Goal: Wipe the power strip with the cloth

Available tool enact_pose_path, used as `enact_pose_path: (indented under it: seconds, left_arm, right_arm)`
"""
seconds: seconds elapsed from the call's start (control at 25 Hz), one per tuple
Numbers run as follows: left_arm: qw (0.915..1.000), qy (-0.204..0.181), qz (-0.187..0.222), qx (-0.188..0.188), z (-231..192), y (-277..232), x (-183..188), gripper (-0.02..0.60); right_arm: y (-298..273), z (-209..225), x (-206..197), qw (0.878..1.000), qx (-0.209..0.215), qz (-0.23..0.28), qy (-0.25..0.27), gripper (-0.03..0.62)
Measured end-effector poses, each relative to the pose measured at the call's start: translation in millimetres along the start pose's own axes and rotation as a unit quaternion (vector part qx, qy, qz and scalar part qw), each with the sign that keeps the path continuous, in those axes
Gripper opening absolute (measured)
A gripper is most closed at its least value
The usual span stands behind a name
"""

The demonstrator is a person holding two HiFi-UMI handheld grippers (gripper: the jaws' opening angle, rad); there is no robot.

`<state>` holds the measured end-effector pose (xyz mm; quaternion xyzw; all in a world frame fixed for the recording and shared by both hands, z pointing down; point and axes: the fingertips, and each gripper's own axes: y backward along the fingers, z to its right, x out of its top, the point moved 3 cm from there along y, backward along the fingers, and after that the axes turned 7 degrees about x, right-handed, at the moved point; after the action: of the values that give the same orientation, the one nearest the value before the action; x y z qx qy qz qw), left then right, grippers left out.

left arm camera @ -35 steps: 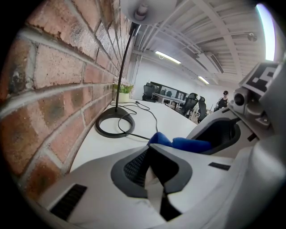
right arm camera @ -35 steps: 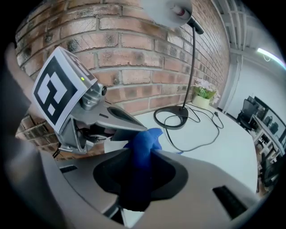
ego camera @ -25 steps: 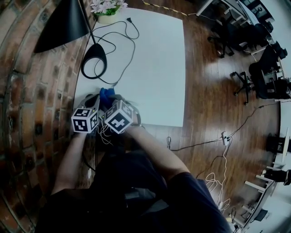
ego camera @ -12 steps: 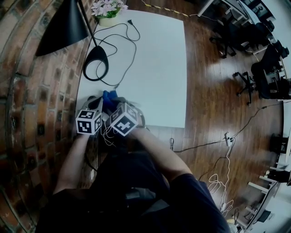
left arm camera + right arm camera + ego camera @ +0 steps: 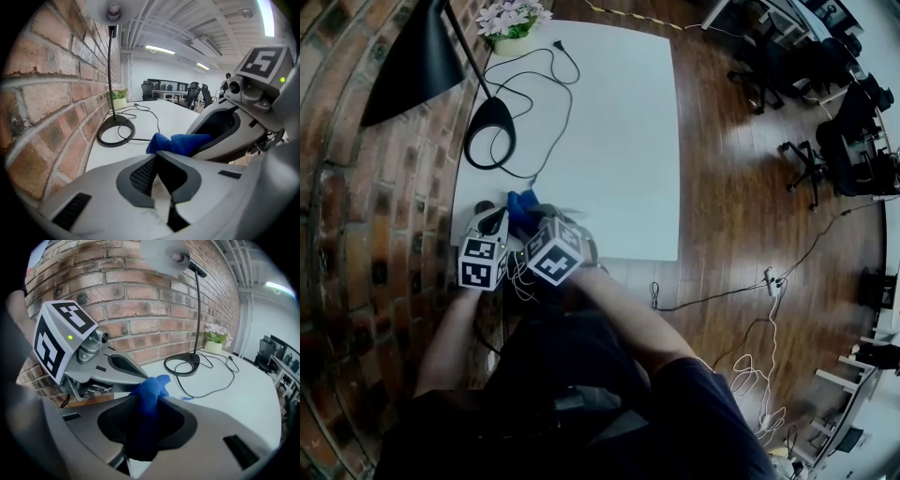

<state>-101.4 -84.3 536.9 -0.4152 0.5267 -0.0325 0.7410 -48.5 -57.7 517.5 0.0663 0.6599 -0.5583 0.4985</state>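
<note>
Right claw (image 5: 151,401) partly closed, pinching blue cloth (image 5: 152,383) | left claw (image 5: 156,157) shut, hold unclear | both stayed at near-left desk (image 5: 619,141) corner, left rolled slightly | power strip unseen, presumably beneath claws | judgement: wipe barely advancing.

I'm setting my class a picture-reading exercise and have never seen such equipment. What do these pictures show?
No robot: a person holds a two-jaw gripper in each hand, each carrying a marker cube. The head view looks down from the person's head; the other two come from cameras riding on the grippers. On the white table stand a black lamp, a looping cable and potted flowers. The right gripper is clamped on a blue cloth; the left gripper is shut beside it. No power strip can be made out.
</note>
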Motion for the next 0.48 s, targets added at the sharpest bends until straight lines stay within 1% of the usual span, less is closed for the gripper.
enact_pose_path:
  seconds: [0.12,0.32,0.44,0.48]
  left_arm:
    - [0.9997,-0.026,-0.003,-0.006,9.6,4.4,5.9,0.009]
    - [0.9997,-0.024,-0.006,-0.001,6.4,2.8,3.3,0.009]
    - [0.9988,-0.047,-0.009,0.007,11.2,3.1,6.7,0.009]
    - [0.9987,-0.049,-0.009,0.007,11.4,2.8,6.7,0.009]
  right_arm:
    - [1.4,0.7,-1.8,1.000,-0.001,0.008,0.004,0.110]
    - [5.1,3.9,-5.6,1.000,0.008,0.018,-0.011,0.110]
    - [14.5,12.1,-13.3,0.999,0.000,0.021,-0.029,0.110]
    - [18.6,15.5,-16.8,0.999,-0.005,0.025,-0.035,0.110]
